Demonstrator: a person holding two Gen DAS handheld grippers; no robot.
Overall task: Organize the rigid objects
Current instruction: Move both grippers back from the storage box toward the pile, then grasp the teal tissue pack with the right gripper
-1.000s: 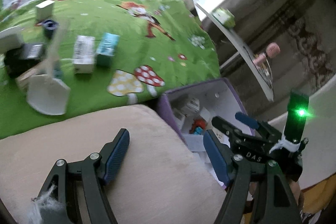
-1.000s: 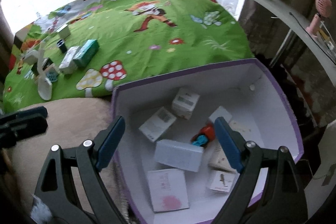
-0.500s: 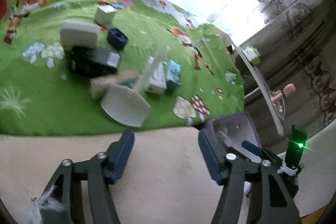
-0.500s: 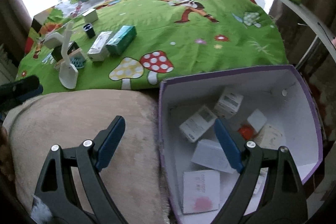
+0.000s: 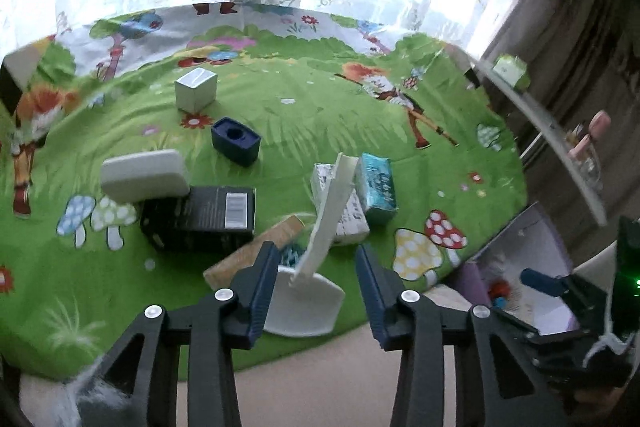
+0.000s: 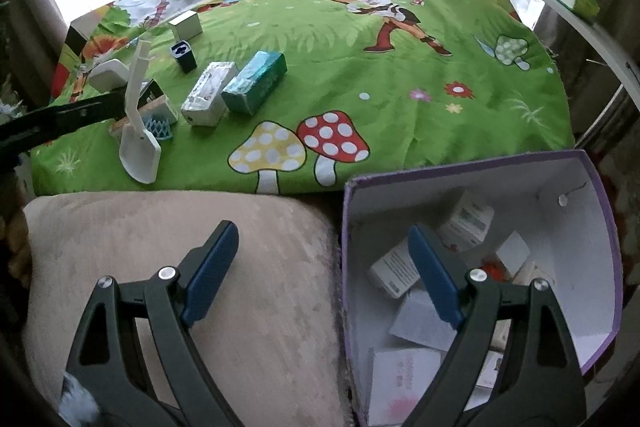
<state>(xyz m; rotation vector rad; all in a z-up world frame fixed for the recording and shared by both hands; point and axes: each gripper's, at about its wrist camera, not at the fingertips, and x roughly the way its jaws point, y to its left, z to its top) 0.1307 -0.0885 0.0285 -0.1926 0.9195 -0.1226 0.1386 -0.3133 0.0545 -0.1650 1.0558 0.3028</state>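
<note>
Swinging from the box (image 6: 476, 279) to the mat, left gripper (image 5: 316, 287) jaws have just been narrowing, empty, around the scoop (image 5: 320, 239) handle—centre it first; right gripper (image 6: 324, 275) hangs wide, empty.

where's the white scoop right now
In both views, the white scoop lies at the green cloth's near edge, left of the purple box, handle raised, leaning against the silver carton.

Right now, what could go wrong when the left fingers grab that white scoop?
The scoop leans with its handle up, so it may tip as the left gripper, which has just been closing, pinches it. Its handle could knock the white box close behind it. The blue thing beside it might get snagged.
</note>
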